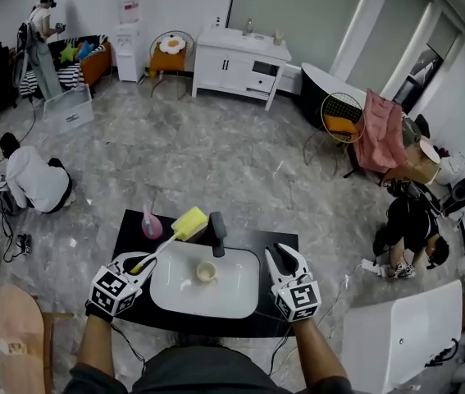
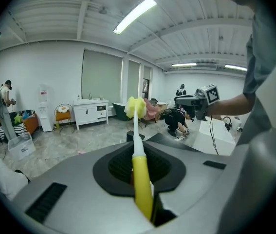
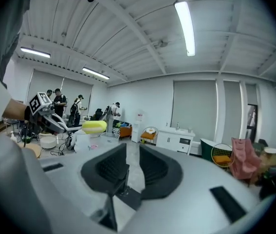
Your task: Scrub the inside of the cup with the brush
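Note:
A small cream cup (image 1: 206,272) stands in the white basin (image 1: 241,299) set into a black table (image 1: 280,241). My left gripper (image 1: 137,263) is shut on the yellow handle of the brush (image 2: 141,180), at the basin's left rim. The brush's yellow sponge head (image 1: 189,222) points up and away, above the basin's far left corner. My right gripper (image 1: 285,258) hangs over the right rim, clear of the cup. Its jaws stand a little apart with nothing between them (image 3: 132,152). The right gripper view looks level across the room and catches the sponge head (image 3: 94,126).
A pink bottle (image 1: 151,226) and a black faucet (image 1: 217,231) stand at the table's far edge. People crouch on the marble floor at the left (image 1: 37,180) and right (image 1: 409,224). A white cabinet (image 1: 240,61) and chairs line the far wall.

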The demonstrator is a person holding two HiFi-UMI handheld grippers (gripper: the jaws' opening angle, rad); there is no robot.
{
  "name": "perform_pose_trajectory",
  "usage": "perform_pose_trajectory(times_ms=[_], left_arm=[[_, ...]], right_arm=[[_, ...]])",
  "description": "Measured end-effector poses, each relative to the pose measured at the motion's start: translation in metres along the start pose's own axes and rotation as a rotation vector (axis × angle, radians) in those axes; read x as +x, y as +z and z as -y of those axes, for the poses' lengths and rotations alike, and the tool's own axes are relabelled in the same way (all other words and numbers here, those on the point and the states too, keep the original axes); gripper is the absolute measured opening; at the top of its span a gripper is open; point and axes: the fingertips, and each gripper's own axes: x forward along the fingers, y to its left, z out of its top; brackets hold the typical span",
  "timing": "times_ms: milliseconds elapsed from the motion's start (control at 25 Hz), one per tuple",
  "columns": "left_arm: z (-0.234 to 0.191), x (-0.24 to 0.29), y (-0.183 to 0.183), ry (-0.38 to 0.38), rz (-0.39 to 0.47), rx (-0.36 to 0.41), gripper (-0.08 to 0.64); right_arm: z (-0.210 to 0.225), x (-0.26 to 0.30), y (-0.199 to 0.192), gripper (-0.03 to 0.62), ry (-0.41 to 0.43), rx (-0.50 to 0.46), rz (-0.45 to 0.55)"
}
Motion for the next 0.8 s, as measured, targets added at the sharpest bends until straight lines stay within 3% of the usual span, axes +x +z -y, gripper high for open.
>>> perform_pose_trajectory(times_ms=[360,800], left_arm=[[0.001,-0.008,0.005,0.021,0.027,0.004,0.032],[0.004,-0.011,0.006,0.021,0.031,0.001,0.032]], right_arm=[[0.009,-0.026,0.029,0.003,-0.094,0.018,0.102],[0.006,-0.027,0.039,0.002,-0.111,0.029,0.134]])
